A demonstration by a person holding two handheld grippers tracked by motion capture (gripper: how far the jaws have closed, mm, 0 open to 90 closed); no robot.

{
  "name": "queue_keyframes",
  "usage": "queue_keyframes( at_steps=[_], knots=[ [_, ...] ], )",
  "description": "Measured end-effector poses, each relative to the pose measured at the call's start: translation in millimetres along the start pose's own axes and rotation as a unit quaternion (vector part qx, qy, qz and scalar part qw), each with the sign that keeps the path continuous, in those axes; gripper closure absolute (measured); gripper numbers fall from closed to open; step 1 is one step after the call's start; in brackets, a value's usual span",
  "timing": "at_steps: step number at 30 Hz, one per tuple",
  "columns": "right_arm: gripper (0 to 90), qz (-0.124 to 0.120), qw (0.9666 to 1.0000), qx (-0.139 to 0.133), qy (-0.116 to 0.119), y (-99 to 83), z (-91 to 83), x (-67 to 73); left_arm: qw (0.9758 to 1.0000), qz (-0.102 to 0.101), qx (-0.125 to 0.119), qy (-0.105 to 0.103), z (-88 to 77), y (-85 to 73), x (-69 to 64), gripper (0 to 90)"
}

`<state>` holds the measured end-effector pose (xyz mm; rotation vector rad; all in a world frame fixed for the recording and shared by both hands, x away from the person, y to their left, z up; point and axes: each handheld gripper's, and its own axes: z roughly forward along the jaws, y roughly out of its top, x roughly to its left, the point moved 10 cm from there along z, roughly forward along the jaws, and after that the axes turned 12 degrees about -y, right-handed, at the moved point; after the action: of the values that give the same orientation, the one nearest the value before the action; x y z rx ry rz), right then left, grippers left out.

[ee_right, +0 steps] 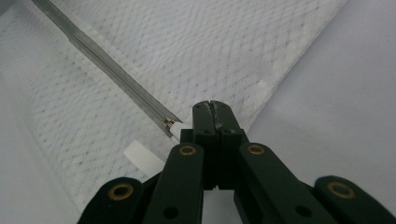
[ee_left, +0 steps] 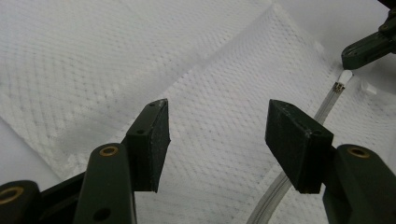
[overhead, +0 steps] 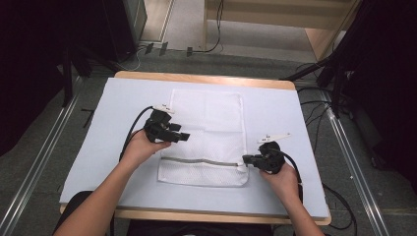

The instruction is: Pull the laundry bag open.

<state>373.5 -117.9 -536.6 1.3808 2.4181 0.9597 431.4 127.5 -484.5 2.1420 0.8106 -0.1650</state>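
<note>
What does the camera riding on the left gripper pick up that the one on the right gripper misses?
Left gripper view alone: the left gripper with its black jaws wide apart and nothing between them, above the white mesh zip bag, with the other gripper's tip at the top right corner.
Right gripper view alone: the right gripper with jaws pressed together at the zip's end, beside a small white ribbed fabric loop and the bare pale table cover.
Both: the mesh bag and its grey zip.

A pale blue mat covers the wooden surface. Black cables trail over grey floor at 3 o'clock.
</note>
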Motion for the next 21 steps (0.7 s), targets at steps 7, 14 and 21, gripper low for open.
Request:
queue_keyframes(
  at_steps=[7, 14, 21],
  knots=[
    [90.0, 0.0, 0.9998, 0.013, 0.015, -3.8, 3.7, 5.0, 1.0, 0.008, 0.003, -0.003, 3.7, 1.0, -5.4, 41.1],
    [90.0, -0.012, 0.9994, 0.014, 0.028, -2.4, 2.8, 16.8, 0.9998, 0.018, 0.005, -0.007, 8.3, 2.3, -12.7, 41.8],
    [90.0, -0.025, 0.9992, -0.001, 0.03, 2.8, 1.8, 22.0, 0.9994, 0.029, 0.011, -0.018, 15.9, 3.9, -24.2, 42.5]
  ],
)
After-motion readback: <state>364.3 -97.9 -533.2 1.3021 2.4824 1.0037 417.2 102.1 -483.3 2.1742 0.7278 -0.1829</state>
